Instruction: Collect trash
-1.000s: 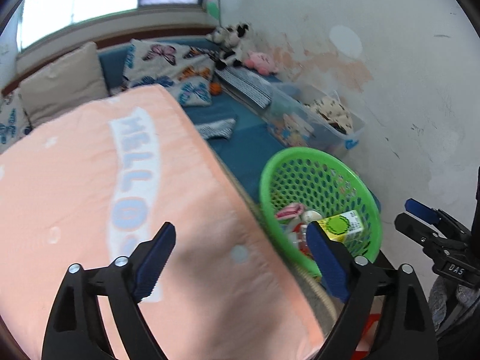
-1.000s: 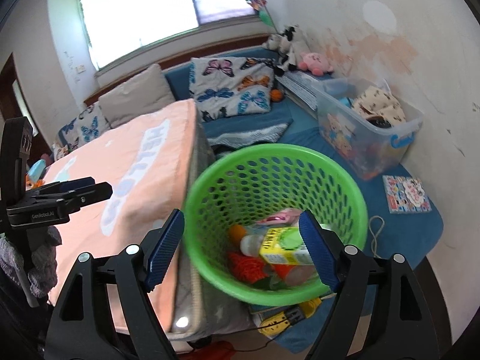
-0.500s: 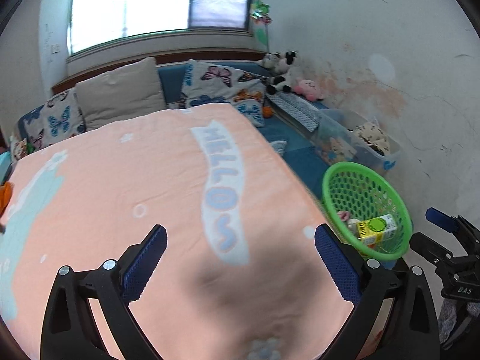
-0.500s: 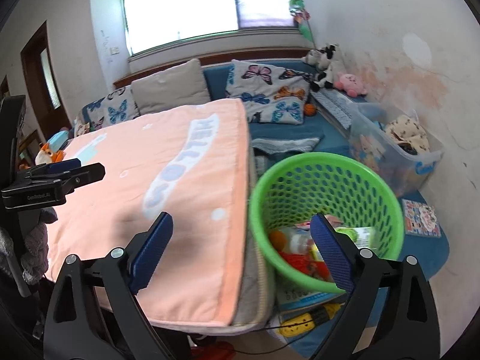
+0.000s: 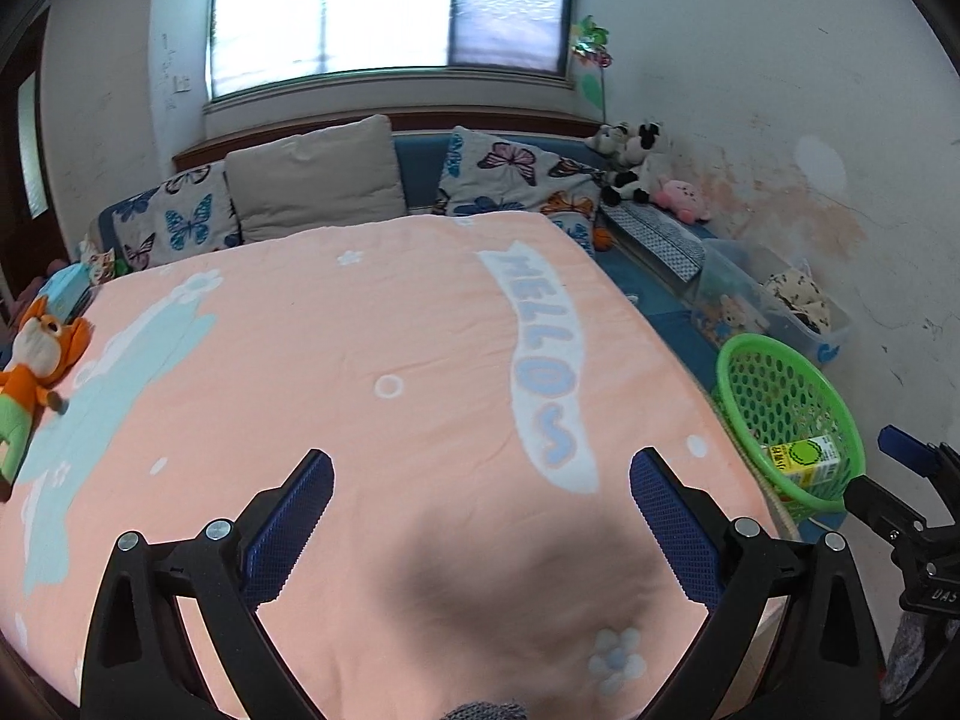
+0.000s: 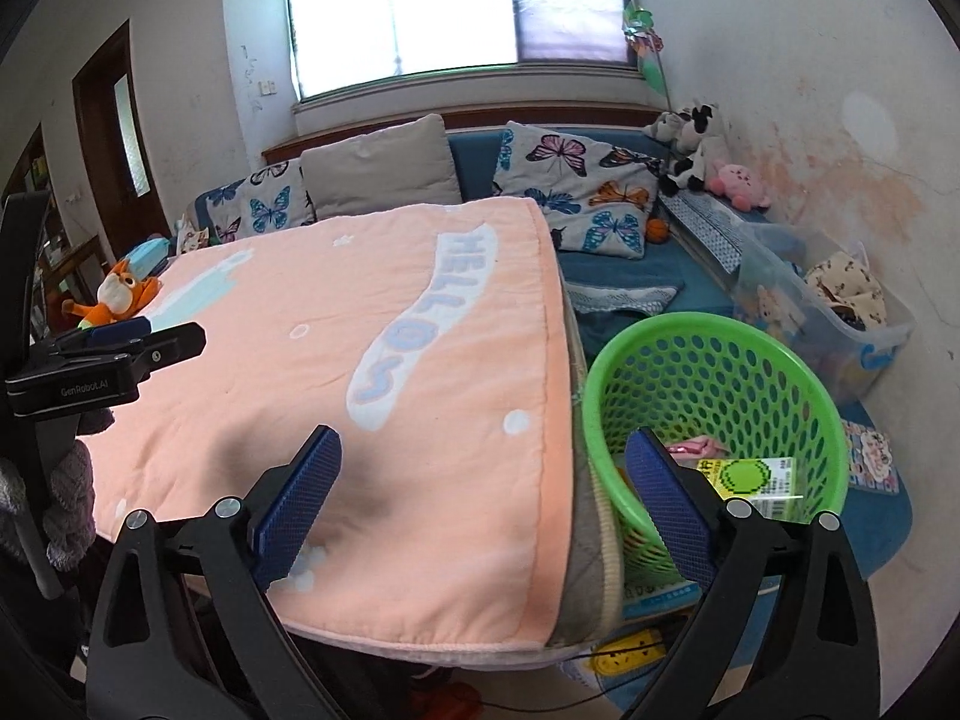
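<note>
— How do our grippers stand?
— Our left gripper (image 5: 480, 483) gapes wide, empty, over the blanket (image 5: 360, 360); our right gripper (image 6: 483, 462) is opening, empty.
— The trash?
— A carton (image 6: 756, 480) and wrappers lie in the green basket (image 6: 720, 330), beside the bed's right edge.

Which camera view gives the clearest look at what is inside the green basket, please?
The right wrist view: the green basket sits close and its interior is open, showing a yellow-green carton and a pink wrapper. The left wrist view has it small at the right edge, with only the carton clear.
</note>
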`<state>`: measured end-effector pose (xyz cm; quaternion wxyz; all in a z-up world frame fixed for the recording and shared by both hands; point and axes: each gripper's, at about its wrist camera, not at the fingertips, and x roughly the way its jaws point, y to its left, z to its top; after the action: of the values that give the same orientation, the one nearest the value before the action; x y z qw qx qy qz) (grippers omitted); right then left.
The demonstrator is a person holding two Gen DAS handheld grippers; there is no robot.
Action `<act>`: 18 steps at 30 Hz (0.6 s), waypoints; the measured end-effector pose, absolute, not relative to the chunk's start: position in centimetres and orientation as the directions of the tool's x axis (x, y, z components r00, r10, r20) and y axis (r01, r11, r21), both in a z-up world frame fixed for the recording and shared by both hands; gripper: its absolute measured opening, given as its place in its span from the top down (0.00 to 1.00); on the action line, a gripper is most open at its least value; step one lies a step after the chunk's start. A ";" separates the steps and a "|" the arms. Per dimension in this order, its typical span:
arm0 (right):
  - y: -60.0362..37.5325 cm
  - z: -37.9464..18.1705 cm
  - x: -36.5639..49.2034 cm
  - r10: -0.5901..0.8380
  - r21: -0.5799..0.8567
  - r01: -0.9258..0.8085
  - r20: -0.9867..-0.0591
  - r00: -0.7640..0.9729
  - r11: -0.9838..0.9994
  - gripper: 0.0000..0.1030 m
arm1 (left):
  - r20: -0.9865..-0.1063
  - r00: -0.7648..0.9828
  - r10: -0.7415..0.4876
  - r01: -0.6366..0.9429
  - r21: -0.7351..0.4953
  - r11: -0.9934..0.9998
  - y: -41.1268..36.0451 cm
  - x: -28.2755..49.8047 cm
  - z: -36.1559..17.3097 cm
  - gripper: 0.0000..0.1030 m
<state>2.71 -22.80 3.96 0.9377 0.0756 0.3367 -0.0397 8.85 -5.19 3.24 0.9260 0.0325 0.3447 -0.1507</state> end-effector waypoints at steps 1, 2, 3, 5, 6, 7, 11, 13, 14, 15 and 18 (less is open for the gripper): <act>-22.6 4.0 2.7 -0.028 0.112 0.128 -0.636 0.771 0.985 0.08 | -0.646 0.722 -0.248 0.293 -0.039 0.955 -5.0 8.8 3.2 0.07; -22.5 4.0 2.7 -0.028 0.113 0.128 -0.634 0.773 0.985 0.08 | -0.645 0.726 -0.238 0.282 -0.036 0.959 -4.8 8.7 3.1 0.07; -22.3 4.1 2.6 -0.027 0.116 0.129 -0.632 0.775 0.985 0.08 | -0.644 0.729 -0.233 0.273 -0.038 0.961 -4.6 8.6 3.0 0.07; -22.1 4.1 2.5 -0.029 0.120 0.134 -0.627 0.778 0.984 0.08 | -0.641 0.734 -0.226 0.255 -0.048 0.966 -4.2 8.5 2.9 0.07; -22.0 4.2 2.5 -0.029 0.123 0.136 -0.625 0.780 0.983 0.08 | -0.640 0.736 -0.222 0.248 -0.051 0.968 -3.9 8.4 2.9 0.07; -22.0 4.2 2.4 -0.030 0.124 0.136 -0.624 0.781 0.983 0.08 | -0.638 0.739 -0.216 0.239 -0.051 0.970 -3.7 8.3 2.8 0.07; -21.4 4.2 2.4 -0.037 0.115 0.137 -0.617 0.786 0.984 0.07 | -0.632 0.754 -0.179 0.206 -0.031 0.978 -3.1 7.7 2.6 0.07; -21.2 4.2 2.4 -0.031 0.119 0.131 -0.614 0.788 0.984 0.07 | -0.627 0.764 -0.155 0.187 -0.014 0.982 -2.8 7.5 2.6 0.07; -21.1 4.2 2.5 -0.028 0.120 0.129 -0.613 0.789 0.984 0.07 | -0.625 0.767 -0.146 0.178 -0.011 0.984 -2.6 7.4 2.5 0.07; -20.9 4.2 2.5 -0.029 0.120 0.128 -0.612 0.790 0.984 0.07 | -0.624 0.768 -0.144 0.174 -0.013 0.985 -2.5 7.3 2.6 0.07; -20.8 4.1 2.6 -0.028 0.118 0.126 -0.612 0.790 0.985 0.07 | -0.616 0.777 -0.130 0.155 -0.013 0.988 -2.0 7.0 2.8 0.07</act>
<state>2.57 -20.79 4.07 0.9431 0.0763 0.3211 -0.0408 7.04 -2.05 2.80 0.9424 0.0190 0.3254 -0.0755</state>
